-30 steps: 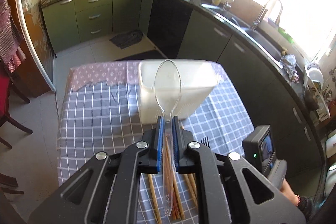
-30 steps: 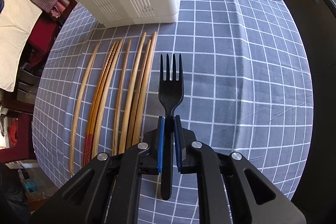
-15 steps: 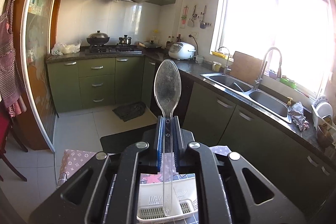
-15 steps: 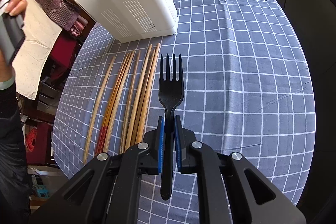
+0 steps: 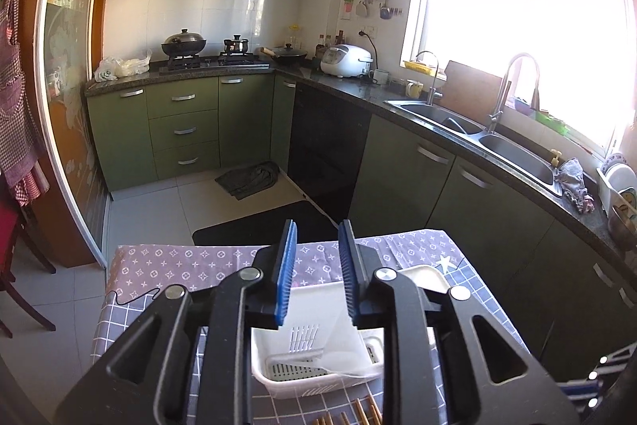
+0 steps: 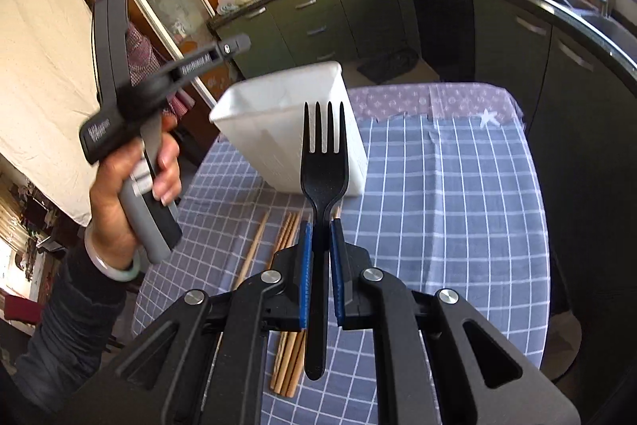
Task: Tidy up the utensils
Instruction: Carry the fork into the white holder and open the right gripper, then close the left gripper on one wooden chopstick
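Observation:
My left gripper (image 5: 317,226) hovers over the white utensil holder (image 5: 278,381); its jaws are opening and nothing is between the blue pads. The clear spoon is no longer in it, and I cannot make it out for sure inside the holder. My right gripper (image 6: 318,226) is shut on the handle of a black fork (image 6: 324,162), held upright above the checked tablecloth (image 6: 446,210). In the right wrist view a hand holds the left gripper (image 6: 235,44) up to the left of the holder (image 6: 274,130). Several wooden chopsticks (image 6: 288,232) lie on the cloth in front of the holder.
The table stands in a kitchen with green cabinets (image 5: 183,130), a stove and a sink (image 5: 489,142) along the far and right walls. A person's sleeve and wrist (image 6: 103,265) are at the left. Chopstick tips (image 5: 362,411) show below the holder.
The clear spoon has left the left gripper, whose jaws have parted above the holder. The right gripper has risen with the fork and tilted up, so the holder and kitchen now show.

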`<state>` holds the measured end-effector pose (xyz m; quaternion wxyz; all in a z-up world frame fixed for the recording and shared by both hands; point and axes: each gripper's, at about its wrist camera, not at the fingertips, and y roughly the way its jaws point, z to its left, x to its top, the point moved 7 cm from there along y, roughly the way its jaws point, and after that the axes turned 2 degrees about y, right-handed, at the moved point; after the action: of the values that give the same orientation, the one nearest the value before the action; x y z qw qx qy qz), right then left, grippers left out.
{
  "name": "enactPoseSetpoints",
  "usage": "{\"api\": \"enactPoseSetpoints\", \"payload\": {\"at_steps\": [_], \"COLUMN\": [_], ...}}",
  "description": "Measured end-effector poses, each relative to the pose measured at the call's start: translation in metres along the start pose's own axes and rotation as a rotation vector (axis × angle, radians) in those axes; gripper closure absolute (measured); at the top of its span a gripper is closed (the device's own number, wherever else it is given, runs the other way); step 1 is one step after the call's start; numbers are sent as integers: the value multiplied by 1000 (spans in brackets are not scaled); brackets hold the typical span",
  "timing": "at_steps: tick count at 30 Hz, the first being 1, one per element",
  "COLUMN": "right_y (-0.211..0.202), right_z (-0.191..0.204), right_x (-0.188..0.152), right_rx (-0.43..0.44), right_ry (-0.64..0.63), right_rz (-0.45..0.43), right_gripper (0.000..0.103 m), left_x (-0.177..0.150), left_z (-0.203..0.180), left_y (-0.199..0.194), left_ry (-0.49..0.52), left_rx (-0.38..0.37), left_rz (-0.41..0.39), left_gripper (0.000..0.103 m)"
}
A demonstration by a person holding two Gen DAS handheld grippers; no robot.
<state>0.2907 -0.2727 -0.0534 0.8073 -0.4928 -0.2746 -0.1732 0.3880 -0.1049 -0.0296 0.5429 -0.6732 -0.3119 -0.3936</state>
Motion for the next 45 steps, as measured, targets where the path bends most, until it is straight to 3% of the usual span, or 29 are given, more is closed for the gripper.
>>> {"api": "enactPoseSetpoints", "payload": {"at_steps": [3, 8, 12, 16, 21, 29, 32, 39, 41, 45], "right_y": [-8, 3, 31, 67, 86, 90, 88, 45, 31, 23], "right_z": [15, 30, 35, 35, 29, 25, 25, 25, 18, -2], "right_x": [40, 112, 153, 163, 150, 100, 89, 66, 52, 18], "right_rx": [5, -72, -133, -181, -196, -218, -221, -208, -209, -182], "right_ry": [-15, -34, -56, -95, -110, -156, -160, -147, -132, -89], "right_rz": [-92, -261, -339, -347, -341, -305, -293, -296, -267, -124], "right_gripper": [93, 93, 93, 93, 93, 92, 88, 85, 81, 81], "left_x": [2, -4, -23, -51, -79, -114, -120, -135, -143, -170], "left_z": [9, 26, 39, 50, 54, 44, 39, 34, 34, 32], "left_y": [-19, -62, -93, -114, -124, -113, -112, -110, -105, -87], "left_ry": [-20, -36, -27, -35, -3, 27, 44, 39, 36, -4], "left_rx": [-9, -8, -16, -39, -30, -46, -38, -23, -19, -34], "left_rz": [-9, -23, 8, 71, 138, 283, 309, 398, 444, 574], "left_gripper": [77, 41, 34, 30, 25, 24, 24, 24, 24, 25]}}
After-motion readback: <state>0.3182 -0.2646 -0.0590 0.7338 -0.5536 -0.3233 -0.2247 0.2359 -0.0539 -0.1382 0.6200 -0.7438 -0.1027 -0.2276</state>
